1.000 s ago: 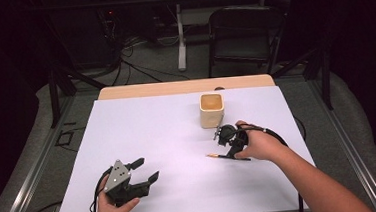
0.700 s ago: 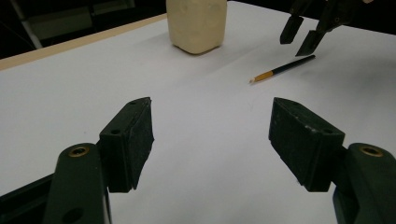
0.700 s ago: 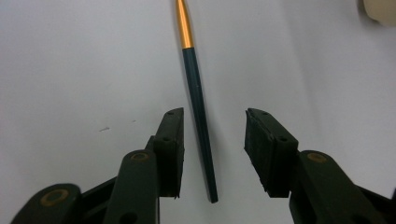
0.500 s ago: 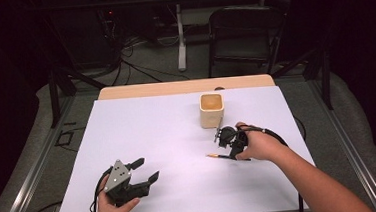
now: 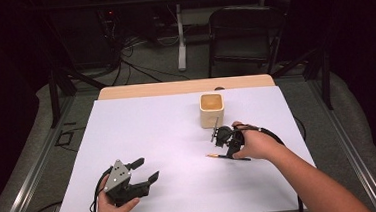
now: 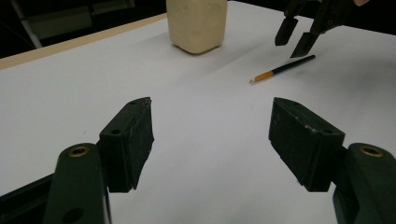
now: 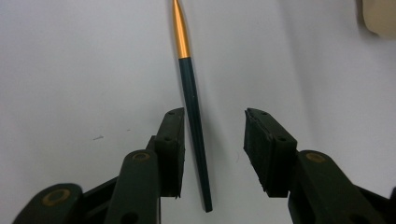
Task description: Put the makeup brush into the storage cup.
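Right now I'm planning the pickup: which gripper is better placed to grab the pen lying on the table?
Right. The right gripper already straddles the pen, jaws open and just closing, pads not yet pressing it. The left gripper sits open near the table's front edge, far from the pen.

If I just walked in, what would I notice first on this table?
Probably the right gripper poised over a thin dark pencil with an orange tip, which lies flat on the white table between its jaws; they have just been closing but do not yet pinch it. A cream cup stands just beyond, and the left gripper waits open at the near left.
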The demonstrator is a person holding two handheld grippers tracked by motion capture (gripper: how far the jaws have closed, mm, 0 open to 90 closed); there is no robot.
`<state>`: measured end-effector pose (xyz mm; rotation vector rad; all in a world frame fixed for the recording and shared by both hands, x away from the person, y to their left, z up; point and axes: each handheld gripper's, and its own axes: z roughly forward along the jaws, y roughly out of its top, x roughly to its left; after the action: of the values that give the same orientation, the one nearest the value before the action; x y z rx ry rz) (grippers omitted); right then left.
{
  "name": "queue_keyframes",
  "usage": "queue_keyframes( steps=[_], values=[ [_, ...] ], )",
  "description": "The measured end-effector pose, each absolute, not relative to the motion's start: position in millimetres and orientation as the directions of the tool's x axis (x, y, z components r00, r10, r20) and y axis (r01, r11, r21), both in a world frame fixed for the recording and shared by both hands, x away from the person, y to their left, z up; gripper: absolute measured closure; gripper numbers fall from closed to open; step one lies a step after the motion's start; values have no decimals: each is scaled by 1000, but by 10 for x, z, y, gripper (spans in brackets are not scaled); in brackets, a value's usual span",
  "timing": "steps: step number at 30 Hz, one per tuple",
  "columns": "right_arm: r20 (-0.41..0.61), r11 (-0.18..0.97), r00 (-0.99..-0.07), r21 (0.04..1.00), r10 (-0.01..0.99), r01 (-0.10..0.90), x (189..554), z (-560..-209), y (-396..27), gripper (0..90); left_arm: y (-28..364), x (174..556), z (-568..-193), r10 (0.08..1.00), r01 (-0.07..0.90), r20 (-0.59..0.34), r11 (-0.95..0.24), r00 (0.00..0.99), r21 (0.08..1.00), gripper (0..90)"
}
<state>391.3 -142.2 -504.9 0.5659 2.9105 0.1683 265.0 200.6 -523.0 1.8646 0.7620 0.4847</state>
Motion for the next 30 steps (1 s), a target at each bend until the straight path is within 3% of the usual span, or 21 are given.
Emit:
queue_keyframes(
  steps=[30],
  values=[
    [-145,942,-935,137,324,305,3955,-5093,-1119,601,2006,2649,-5232,691,279,1,-293,723,914,307]
  ],
)
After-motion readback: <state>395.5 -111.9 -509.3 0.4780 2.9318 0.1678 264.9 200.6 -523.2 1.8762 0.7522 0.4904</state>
